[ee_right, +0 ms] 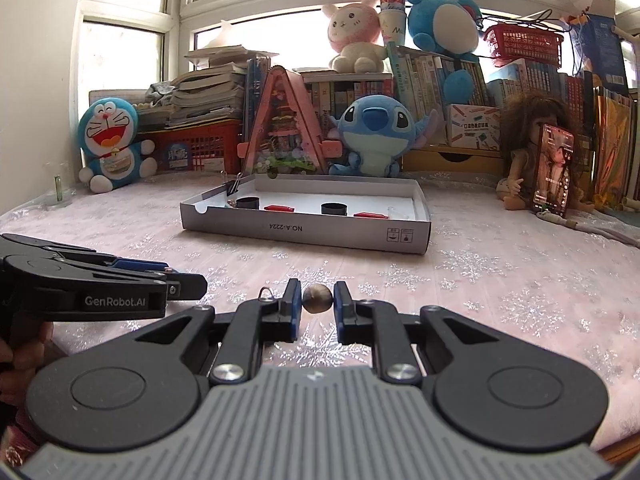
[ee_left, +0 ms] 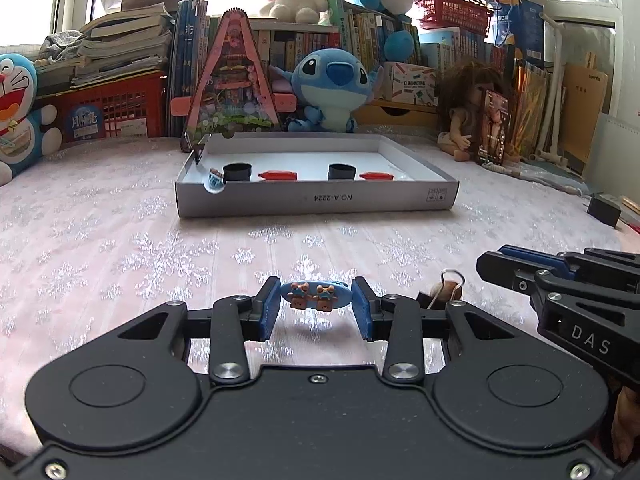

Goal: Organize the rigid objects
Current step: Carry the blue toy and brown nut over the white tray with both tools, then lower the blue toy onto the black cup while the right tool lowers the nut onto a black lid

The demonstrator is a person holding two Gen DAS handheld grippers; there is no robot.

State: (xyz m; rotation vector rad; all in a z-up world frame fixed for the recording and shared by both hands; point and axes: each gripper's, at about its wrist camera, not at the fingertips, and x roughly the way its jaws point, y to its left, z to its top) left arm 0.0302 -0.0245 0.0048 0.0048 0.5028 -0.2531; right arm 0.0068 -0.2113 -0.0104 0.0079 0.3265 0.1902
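Observation:
My left gripper [ee_left: 316,305] is shut on a small blue oval piece [ee_left: 315,297] bearing two tiny bear figures, held just above the pink bedspread. In the right wrist view, my right gripper [ee_right: 317,300] is shut on a small brown rounded piece [ee_right: 317,299]. A wire clip loop [ee_right: 266,293] shows beside its left finger. The two grippers sit side by side; the right gripper [ee_left: 486,266] comes in from the right edge of the left wrist view. Ahead lies a shallow grey box tray [ee_left: 316,200] holding two black rings, two red pieces and a blue piece [ee_left: 214,180].
A black binder clip [ee_right: 232,188] grips the tray's back left corner. Plush toys, books and red baskets line the far edge. A doll with a phone [ee_right: 554,168] leaning on it stands at the right, and a black charger [ee_left: 604,208] lies near it.

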